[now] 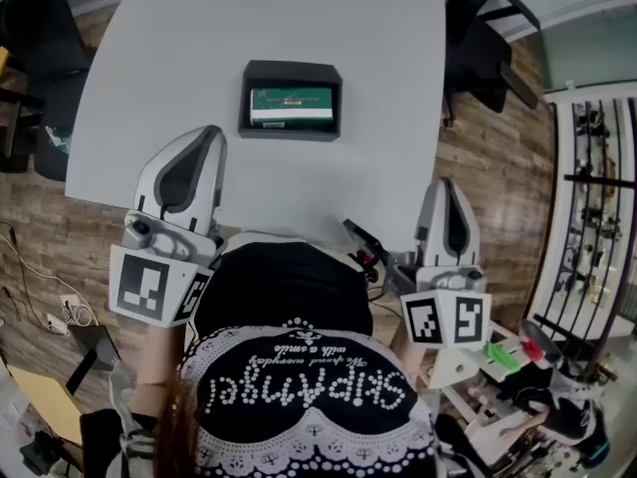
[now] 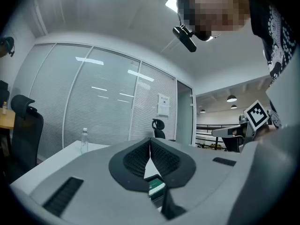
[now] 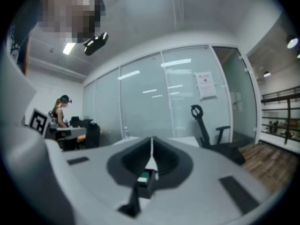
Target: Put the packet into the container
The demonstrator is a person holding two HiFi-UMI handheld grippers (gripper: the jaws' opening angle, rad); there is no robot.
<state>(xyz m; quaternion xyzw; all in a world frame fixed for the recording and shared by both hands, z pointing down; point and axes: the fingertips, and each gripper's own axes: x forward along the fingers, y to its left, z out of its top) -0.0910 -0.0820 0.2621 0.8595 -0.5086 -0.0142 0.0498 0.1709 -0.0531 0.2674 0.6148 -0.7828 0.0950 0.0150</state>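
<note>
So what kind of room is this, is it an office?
Most likely an office meeting room: there's a big white table, a black swivel chair beside it, and glass walls with blinds behind them.

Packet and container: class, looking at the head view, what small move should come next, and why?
Probably none on the packet: it already lies flat inside the container on the table. The left gripper and the right gripper are both shut, empty and close to the person's body, so the likely move is simply to rest them clear of the container.
</note>
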